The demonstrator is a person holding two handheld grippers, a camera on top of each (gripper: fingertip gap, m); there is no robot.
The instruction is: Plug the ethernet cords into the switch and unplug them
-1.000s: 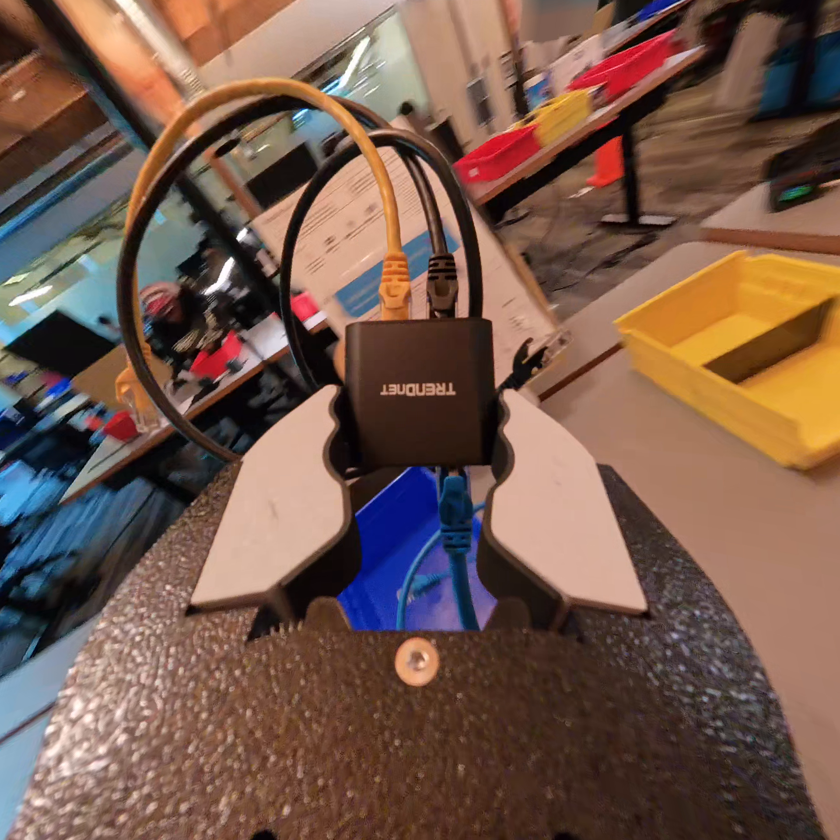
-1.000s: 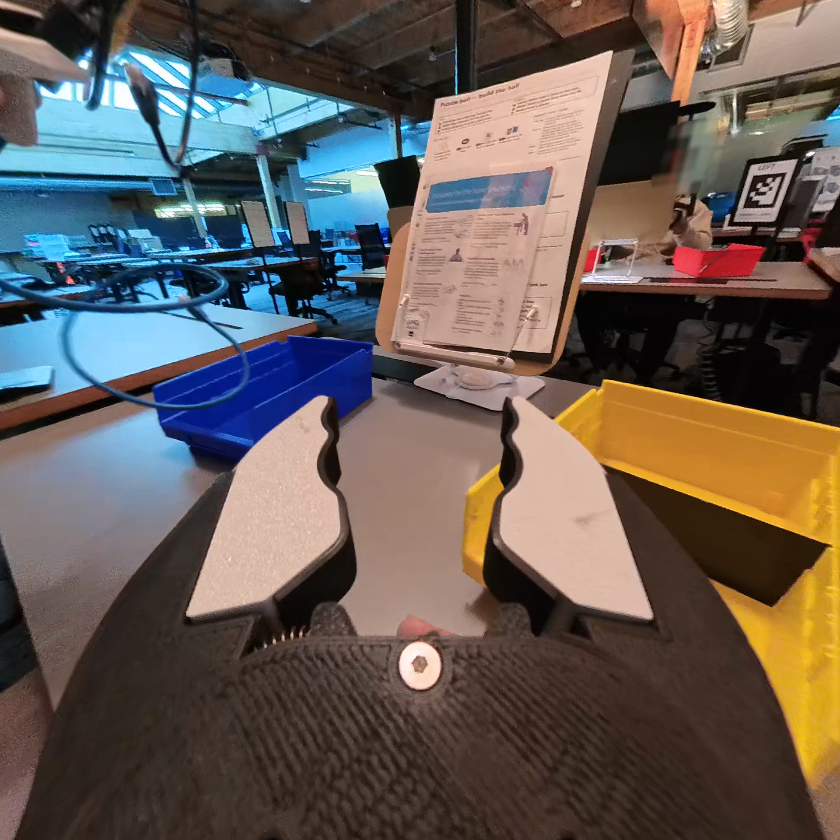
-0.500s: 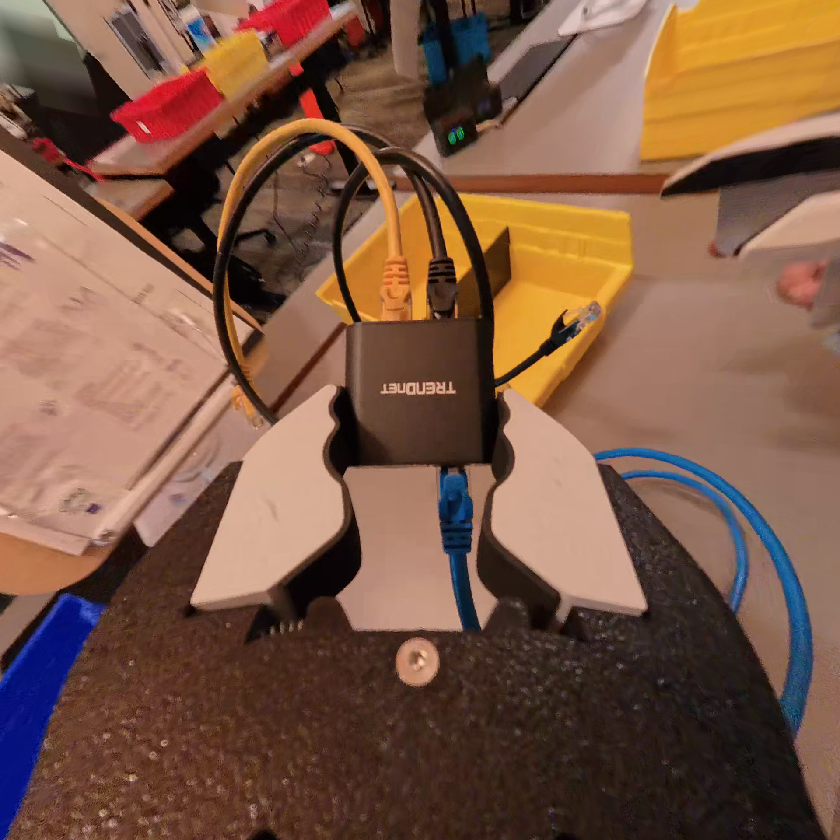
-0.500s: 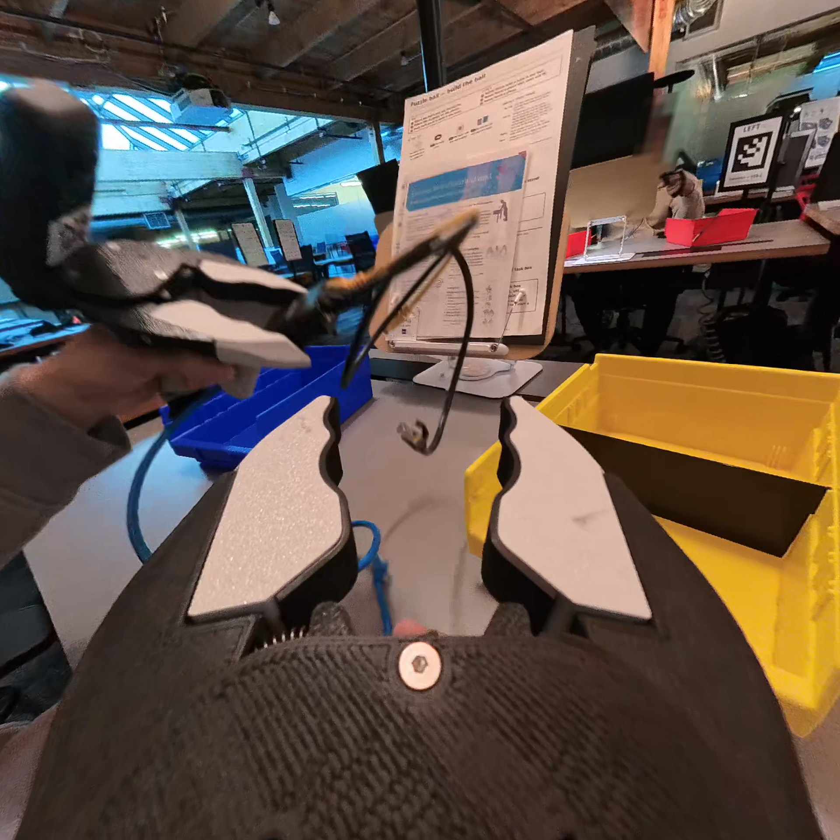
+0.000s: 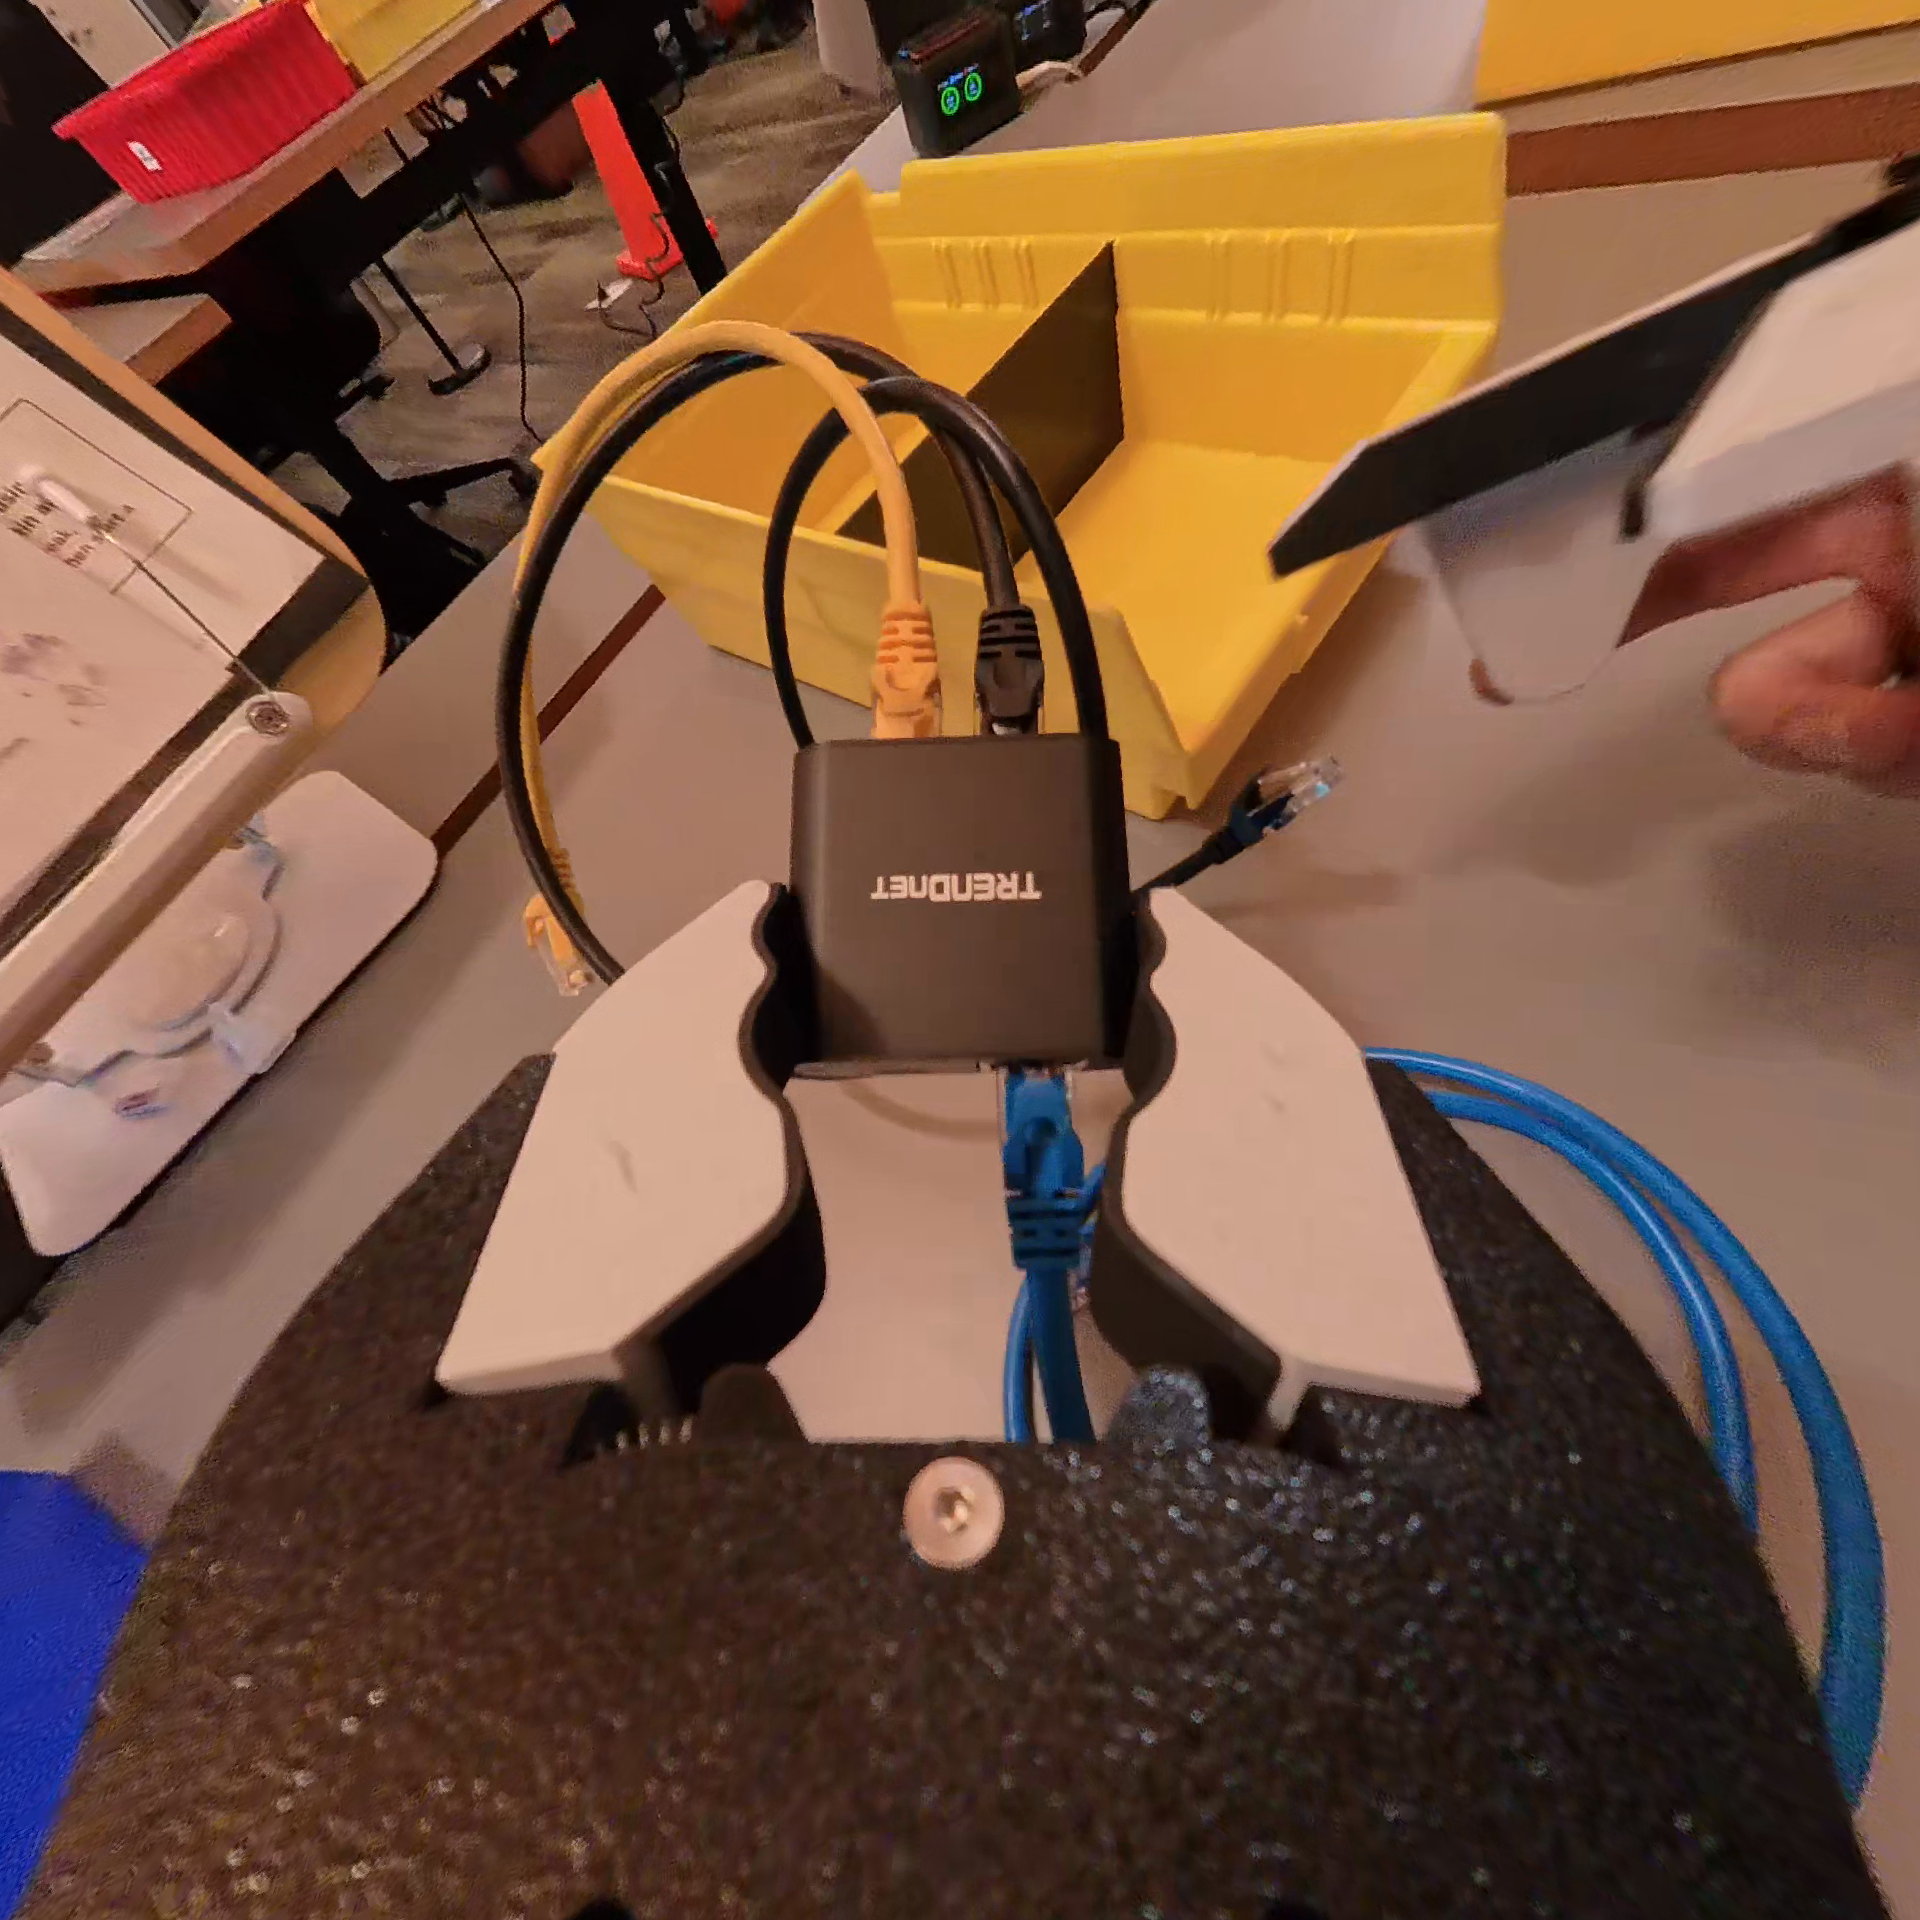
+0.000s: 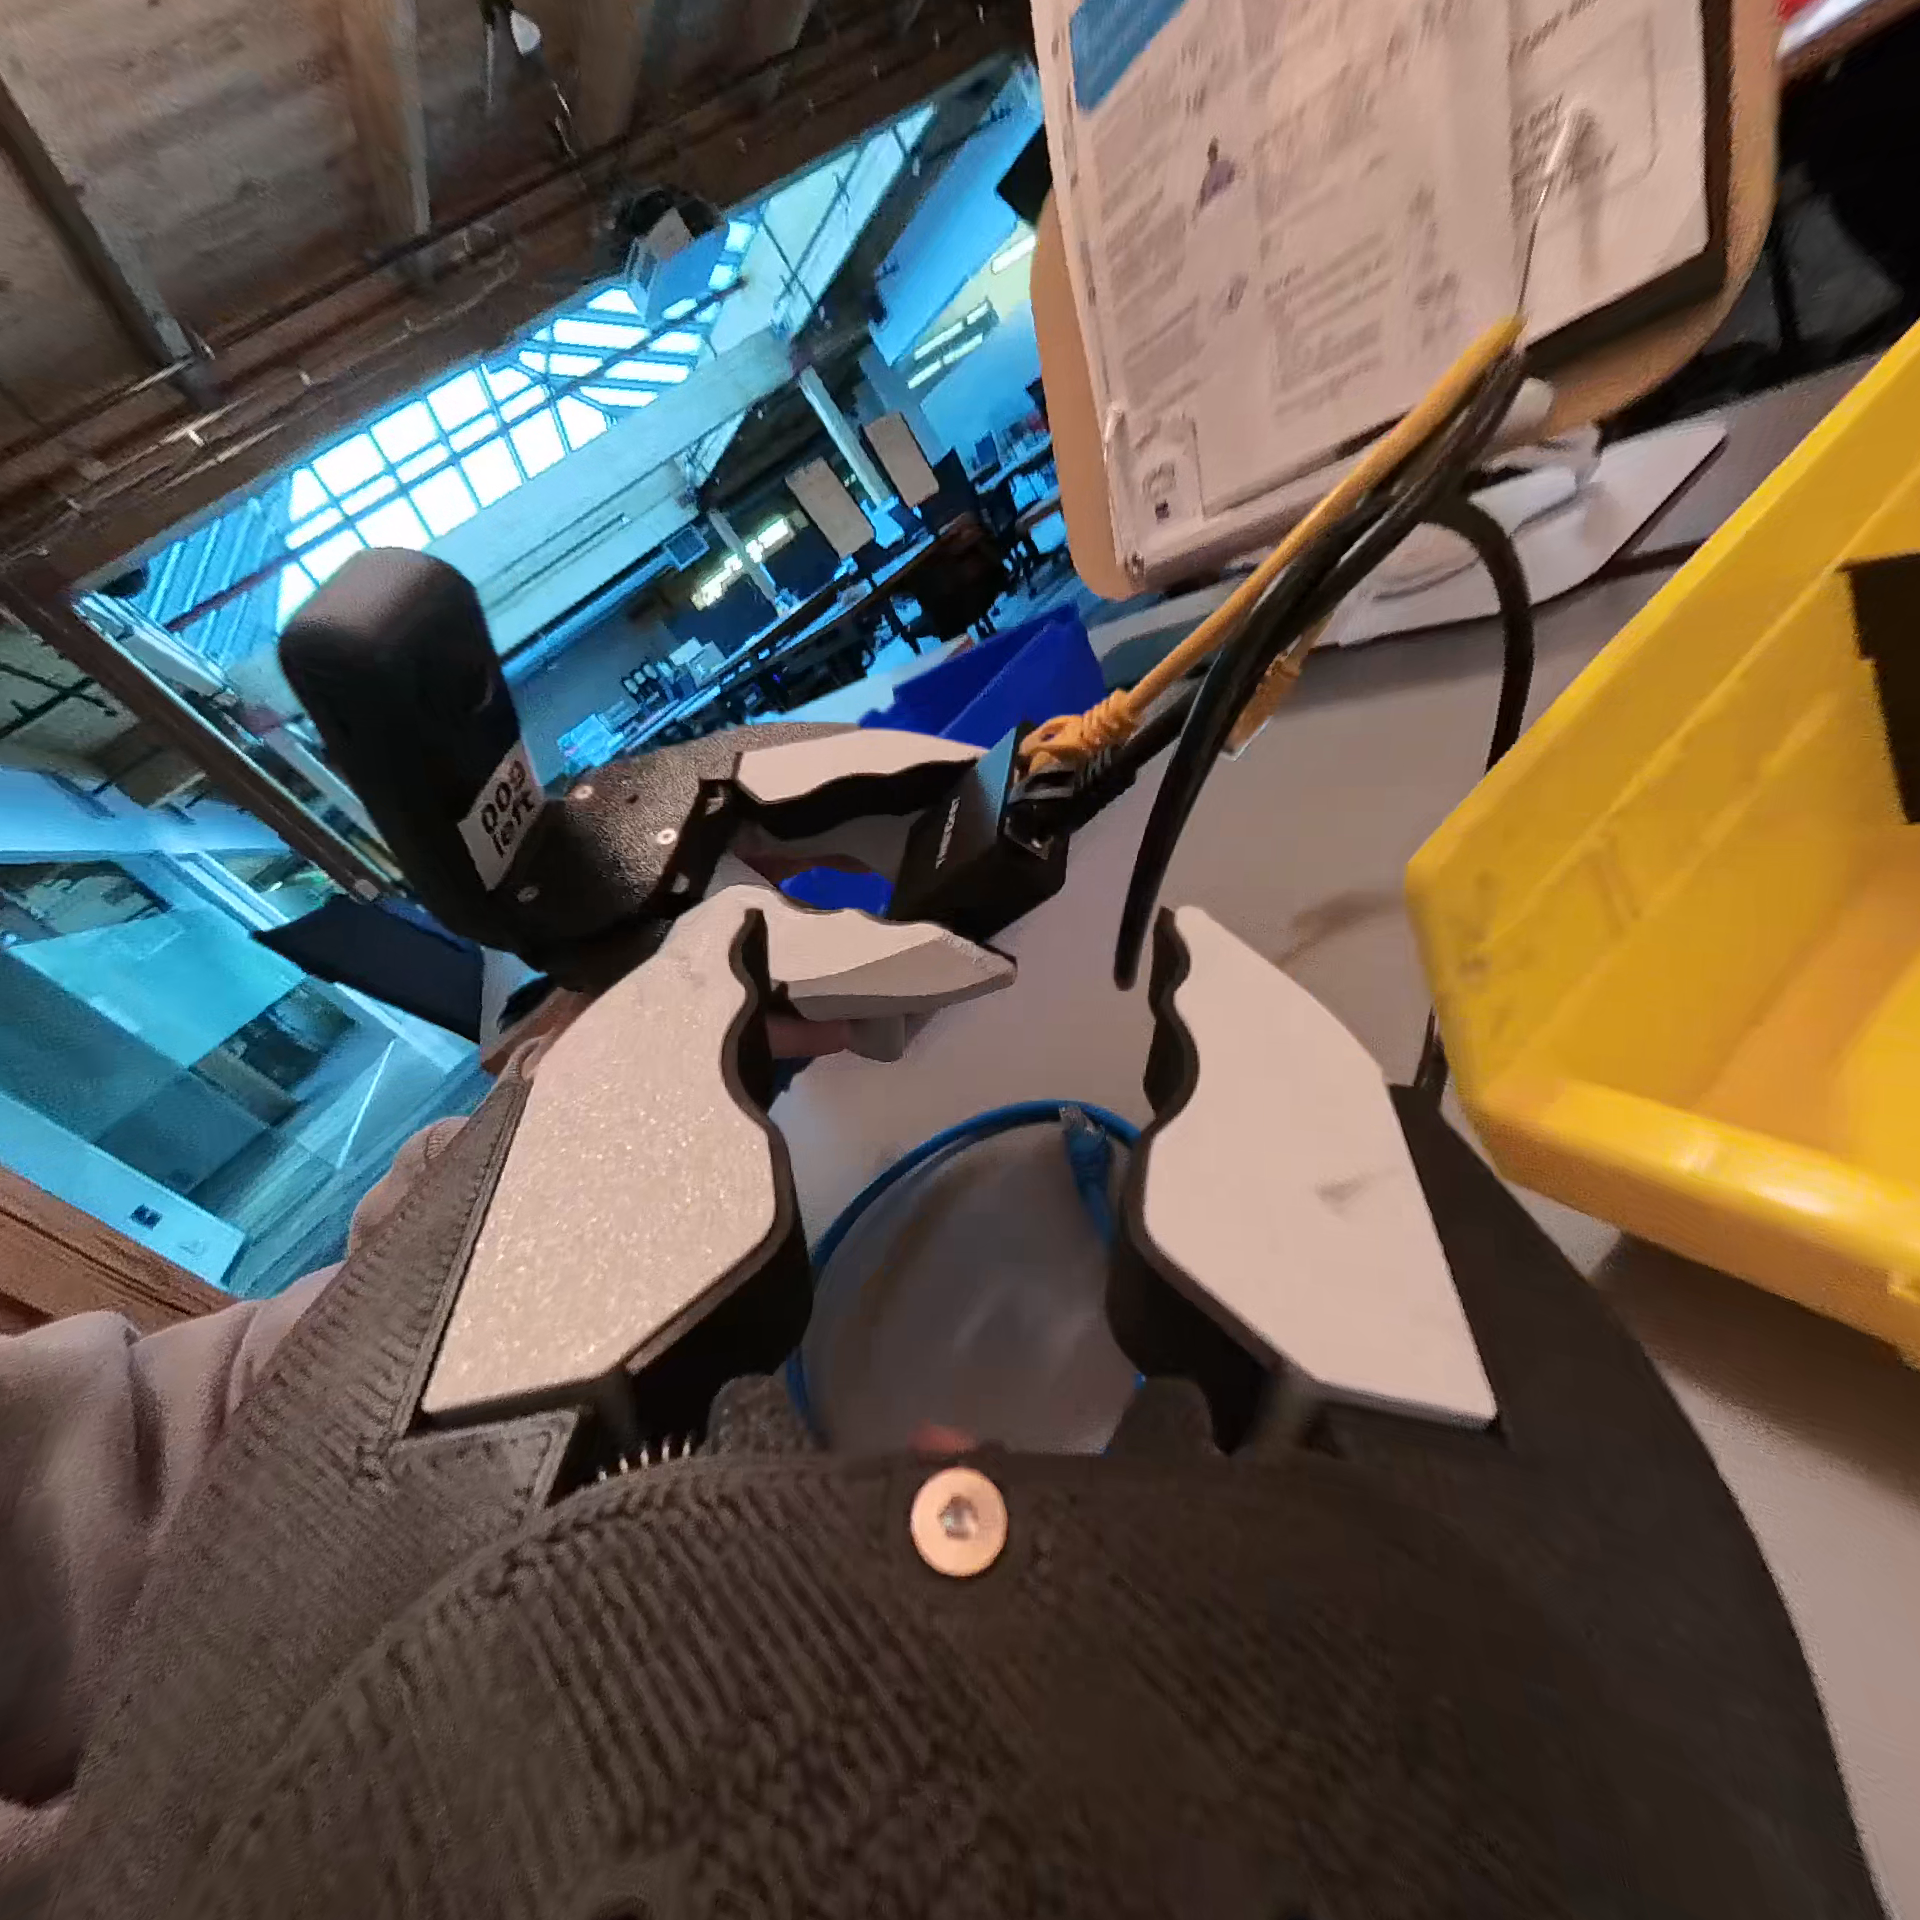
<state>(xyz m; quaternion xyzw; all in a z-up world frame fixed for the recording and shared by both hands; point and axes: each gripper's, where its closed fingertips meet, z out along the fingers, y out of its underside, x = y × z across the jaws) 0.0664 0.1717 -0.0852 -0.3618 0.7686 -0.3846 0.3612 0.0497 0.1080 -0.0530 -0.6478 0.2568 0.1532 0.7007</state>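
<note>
My left gripper (image 5: 956,920) is shut on the black switch (image 5: 956,831) and holds it low over the grey table. A yellow cord (image 5: 906,665) and a black cord (image 5: 1006,665) are plugged into its far side and loop upward. A blue cord (image 5: 1039,1164) is plugged into its near side and coils on the table to the right. The black cord's loose plug (image 5: 1283,795) and the yellow cord's loose plug (image 5: 551,945) hang free. My right gripper (image 6: 958,945) is open and empty, tilted, just beside the switch (image 6: 956,847) and the left gripper (image 6: 821,790).
A yellow bin (image 5: 1247,447) with a black divider stands just beyond the switch, and also shows in the right wrist view (image 6: 1683,935). A document stand (image 5: 156,644) is at the left. A blue bin (image 6: 997,675) lies behind. The blue cord's coil (image 6: 914,1153) lies under my right gripper.
My left gripper has swung right and come down toward the table with the switch. My right gripper has tilted and moved in close to the switch, still open.
</note>
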